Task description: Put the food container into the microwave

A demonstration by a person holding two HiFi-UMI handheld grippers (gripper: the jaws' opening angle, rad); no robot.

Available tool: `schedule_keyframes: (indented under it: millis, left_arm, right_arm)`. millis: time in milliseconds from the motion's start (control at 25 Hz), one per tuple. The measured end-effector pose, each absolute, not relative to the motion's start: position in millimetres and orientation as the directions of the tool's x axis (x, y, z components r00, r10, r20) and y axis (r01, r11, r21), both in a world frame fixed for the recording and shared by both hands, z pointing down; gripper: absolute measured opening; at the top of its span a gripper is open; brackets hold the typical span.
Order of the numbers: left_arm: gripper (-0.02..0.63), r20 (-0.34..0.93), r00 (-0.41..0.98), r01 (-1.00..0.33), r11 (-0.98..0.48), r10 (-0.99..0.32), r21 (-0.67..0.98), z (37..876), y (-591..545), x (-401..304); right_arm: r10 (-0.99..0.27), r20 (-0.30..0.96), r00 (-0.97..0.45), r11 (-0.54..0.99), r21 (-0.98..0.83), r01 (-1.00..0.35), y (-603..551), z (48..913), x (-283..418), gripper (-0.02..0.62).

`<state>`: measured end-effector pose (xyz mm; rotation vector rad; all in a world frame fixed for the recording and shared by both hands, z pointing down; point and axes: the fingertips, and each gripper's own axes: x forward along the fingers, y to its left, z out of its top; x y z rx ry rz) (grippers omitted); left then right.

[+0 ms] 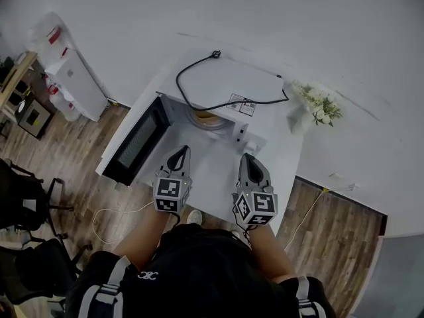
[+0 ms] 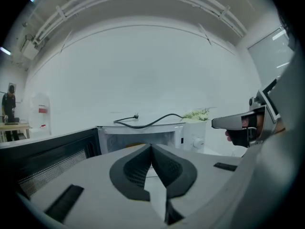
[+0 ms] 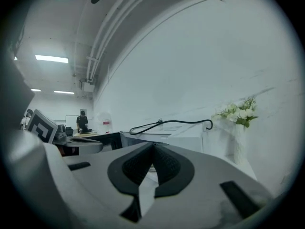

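Note:
The white microwave (image 1: pixel 232 88) stands on a white table (image 1: pixel 205 171) with its door (image 1: pixel 136 141) swung open to the left. Inside its cavity a round food container (image 1: pixel 205 118) with yellowish contents shows, partly hidden by the top. My left gripper (image 1: pixel 180 154) hovers over the table in front of the opening, jaws shut and empty. My right gripper (image 1: pixel 250 159) hangs beside it to the right, also shut and empty. In the left gripper view the microwave opening (image 2: pixel 138 140) is straight ahead, with the right gripper (image 2: pixel 236 123) at the right edge.
A black power cord (image 1: pixel 199 78) lies coiled on the microwave's top. A vase of white flowers (image 1: pixel 318 106) stands at the table's right rear. A white cabinet (image 1: pixel 69 78) and black chairs (image 1: pixel 26 204) stand at the left on the wooden floor.

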<state>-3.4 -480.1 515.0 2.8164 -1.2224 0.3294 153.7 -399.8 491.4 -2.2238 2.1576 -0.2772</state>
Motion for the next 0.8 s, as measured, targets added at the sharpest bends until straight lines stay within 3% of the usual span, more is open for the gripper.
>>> schedule_keyframes:
  millis: [800]
  left_arm:
    - [0.003, 0.229, 0.632, -0.765, -0.643, -0.741, 0.032, 517.1, -450.0, -12.6]
  right_arm:
    - [-0.990, 0.107, -0.095, 0.081, -0.127, -0.989, -389.5, 492.9, 130.5, 0.005]
